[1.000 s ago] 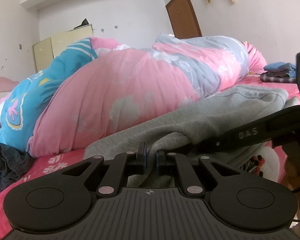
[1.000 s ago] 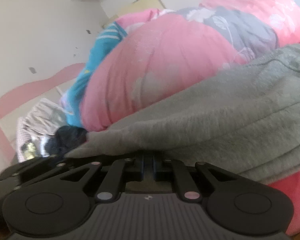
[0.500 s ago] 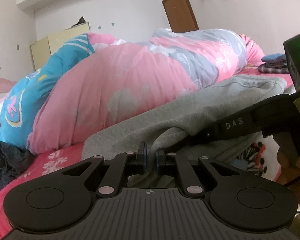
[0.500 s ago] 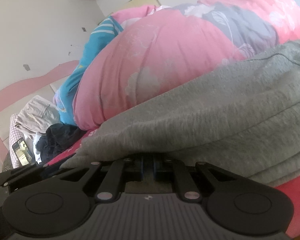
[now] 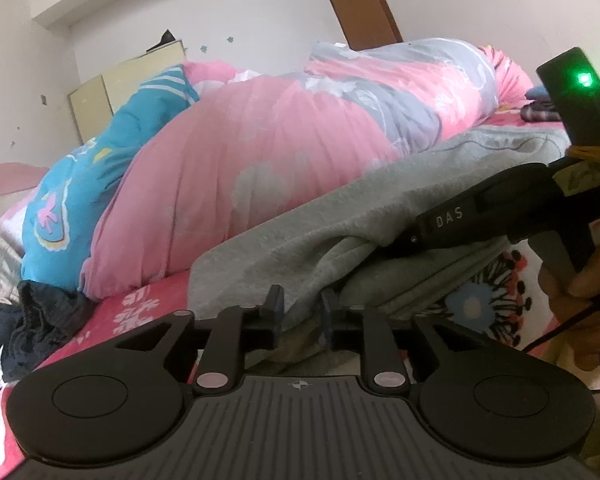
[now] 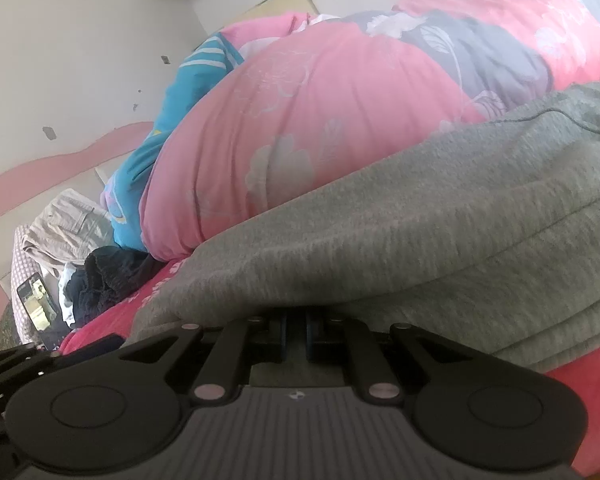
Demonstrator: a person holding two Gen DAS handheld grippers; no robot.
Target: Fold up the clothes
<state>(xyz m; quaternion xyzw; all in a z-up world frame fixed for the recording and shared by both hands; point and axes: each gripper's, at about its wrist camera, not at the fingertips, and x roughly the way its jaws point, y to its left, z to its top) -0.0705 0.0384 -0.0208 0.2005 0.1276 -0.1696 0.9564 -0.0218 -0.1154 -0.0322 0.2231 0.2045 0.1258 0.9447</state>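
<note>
grey fleece sweatshirt-type garment lies on the bed over the pink patterned bedsheet, near edge bunched right at both grippers. its long axis runs from near-left up to far-right, along the foot of the big pink and grey floral duvet heaped behind it.

key relation: the cloth sits directly ahead of and between the fingers of both tools, so neither needs to travel to reach it. both are at its near hem, the right one a little further right along the same edge, its black body visible reaching into a fold in the left wrist view.

left gripper: fingers have just been opening, now spread a small way with a grey fold still sitting in the gap. pads look clear of the cloth, so i read this as letting go.

right gripper: fingers pressed nearly together under the overhanging grey edge. tips are partly covered by fabric; it looks like a pinch on the hem, and the view from the left backs that.

judgement: fold step just laid down, left side released first, right release likely next.

dark crumpled garment lies well apart at near-left, untouched. small folded stack at far right.
</note>
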